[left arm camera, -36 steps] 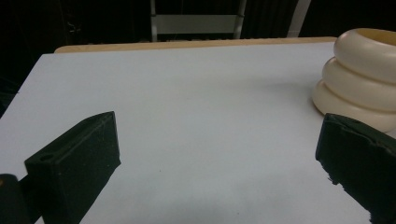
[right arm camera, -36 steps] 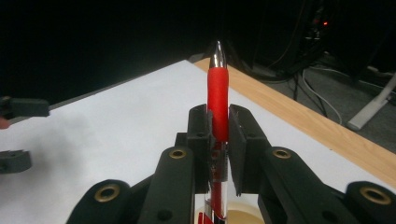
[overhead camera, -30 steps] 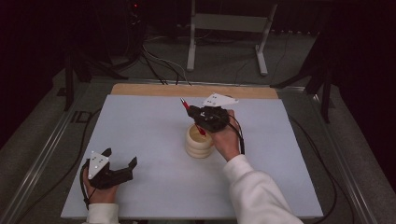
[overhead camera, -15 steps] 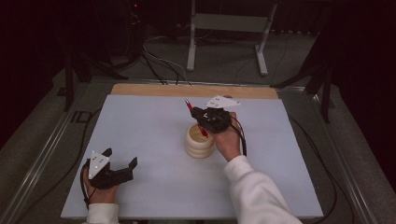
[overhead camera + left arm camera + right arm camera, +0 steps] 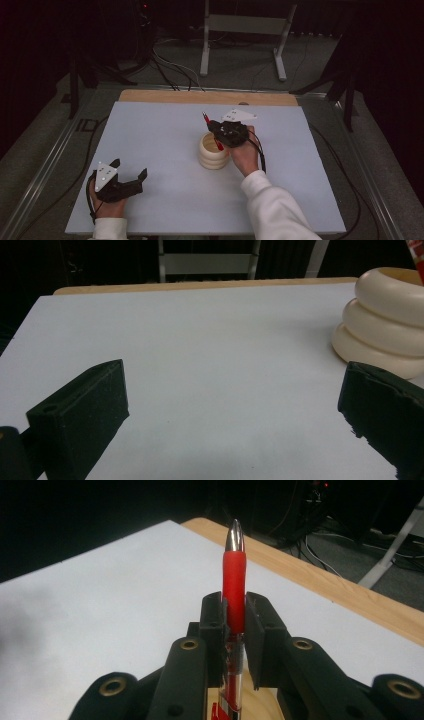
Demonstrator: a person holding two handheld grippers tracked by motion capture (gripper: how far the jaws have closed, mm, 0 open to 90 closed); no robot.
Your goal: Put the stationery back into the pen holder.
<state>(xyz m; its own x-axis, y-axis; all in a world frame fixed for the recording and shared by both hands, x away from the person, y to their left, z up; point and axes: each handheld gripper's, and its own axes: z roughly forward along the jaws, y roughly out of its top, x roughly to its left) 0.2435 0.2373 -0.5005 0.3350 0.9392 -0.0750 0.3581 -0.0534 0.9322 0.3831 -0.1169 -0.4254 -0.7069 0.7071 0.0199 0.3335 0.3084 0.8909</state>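
Observation:
A cream ribbed cup (image 5: 212, 152) stands near the middle of the white table top (image 5: 160, 125). My right gripper (image 5: 226, 132) hangs just over the cup's right rim, shut on a red pen (image 5: 206, 119). The pen is tilted, with its silver tip up and to the left and its lower end at the cup's mouth. In the right gripper view the pen (image 5: 234, 575) stands clamped between the pads of that gripper (image 5: 234, 620). My left gripper (image 5: 130, 168) rests open at the table's near left with nothing in it. In the left gripper view its jaws (image 5: 232, 405) stand wide apart, and the cup (image 5: 385, 325) is at the right.
A strip of bare wooden board (image 5: 210, 96) runs along the table's far edge. Beyond it on the floor are a metal stand (image 5: 245, 30) and loose cables (image 5: 170, 65). White sheet lies bare between the two hands.
My right gripper has sunk a little with the pen, bringing the pen's lower end down to the cup's mouth. The left gripper has stayed put.

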